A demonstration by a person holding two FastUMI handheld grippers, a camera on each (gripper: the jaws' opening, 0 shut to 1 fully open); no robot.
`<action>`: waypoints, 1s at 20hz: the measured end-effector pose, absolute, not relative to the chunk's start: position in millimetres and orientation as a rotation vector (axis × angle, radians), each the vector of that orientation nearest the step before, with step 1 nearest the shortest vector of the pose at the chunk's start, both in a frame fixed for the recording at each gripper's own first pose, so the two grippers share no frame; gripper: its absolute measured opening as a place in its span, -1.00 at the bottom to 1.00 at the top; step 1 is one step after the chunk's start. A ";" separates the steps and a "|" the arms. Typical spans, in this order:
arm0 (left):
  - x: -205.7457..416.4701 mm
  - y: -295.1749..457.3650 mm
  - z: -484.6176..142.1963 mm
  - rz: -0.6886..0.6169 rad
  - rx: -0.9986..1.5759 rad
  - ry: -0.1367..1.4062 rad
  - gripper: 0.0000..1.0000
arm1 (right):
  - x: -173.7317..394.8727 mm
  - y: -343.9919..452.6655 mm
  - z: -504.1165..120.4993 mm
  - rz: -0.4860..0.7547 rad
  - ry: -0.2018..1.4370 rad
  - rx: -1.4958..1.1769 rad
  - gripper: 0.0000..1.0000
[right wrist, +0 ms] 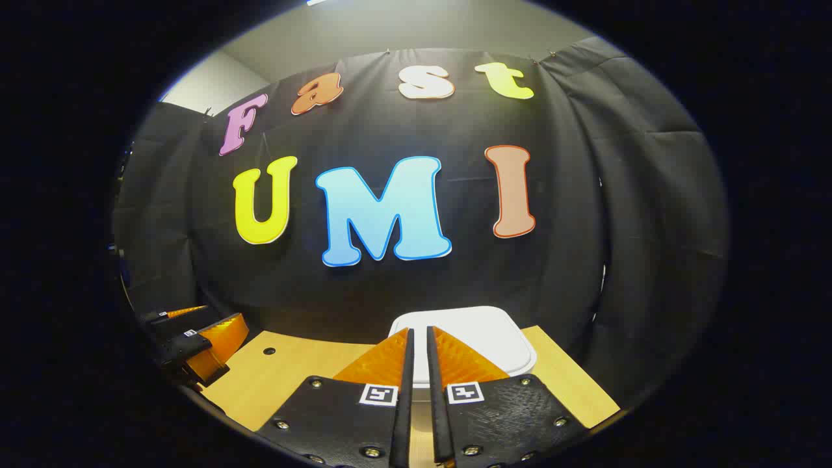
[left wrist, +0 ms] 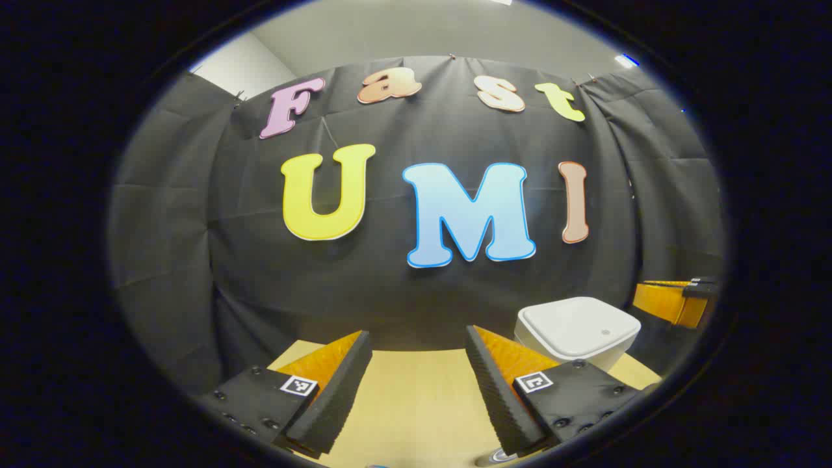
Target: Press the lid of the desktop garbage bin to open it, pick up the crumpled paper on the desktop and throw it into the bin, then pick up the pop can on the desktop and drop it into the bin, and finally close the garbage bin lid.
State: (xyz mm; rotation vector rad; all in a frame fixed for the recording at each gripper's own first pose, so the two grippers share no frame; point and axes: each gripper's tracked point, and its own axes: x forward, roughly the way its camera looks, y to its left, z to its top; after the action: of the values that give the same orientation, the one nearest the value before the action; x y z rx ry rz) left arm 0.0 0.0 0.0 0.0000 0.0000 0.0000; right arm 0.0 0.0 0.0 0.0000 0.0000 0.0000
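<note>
**Bin lid right ahead of my right gripper**

My right gripper (right wrist: 416,344) is nearly pressed together, pointing straight at the closed white bin (right wrist: 494,331), probably not touching yet. My left gripper (left wrist: 419,364) is spread wide, with the bin off to its right.

White bin (left wrist: 577,328), pale wood desktop (left wrist: 416,396)

No legible text or labels
</note>
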 end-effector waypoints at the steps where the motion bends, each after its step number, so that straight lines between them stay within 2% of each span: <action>1: 2.1 -4.6 -0.9 -0.002 -0.008 0.003 0.90 | 1.3 -0.9 -1.4 0.003 0.003 -0.005 -0.72; 20: 12.8 -18.0 0.3 0.035 0.003 0.001 0.90 | 37.9 -9.8 -16.1 0.042 0.049 0.000 -0.73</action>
State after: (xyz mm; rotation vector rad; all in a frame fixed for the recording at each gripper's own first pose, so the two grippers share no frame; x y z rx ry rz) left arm 12.8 -18.0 0.3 0.0034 0.0005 0.0347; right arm 37.9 -9.8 -16.1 -0.0004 0.0487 0.0422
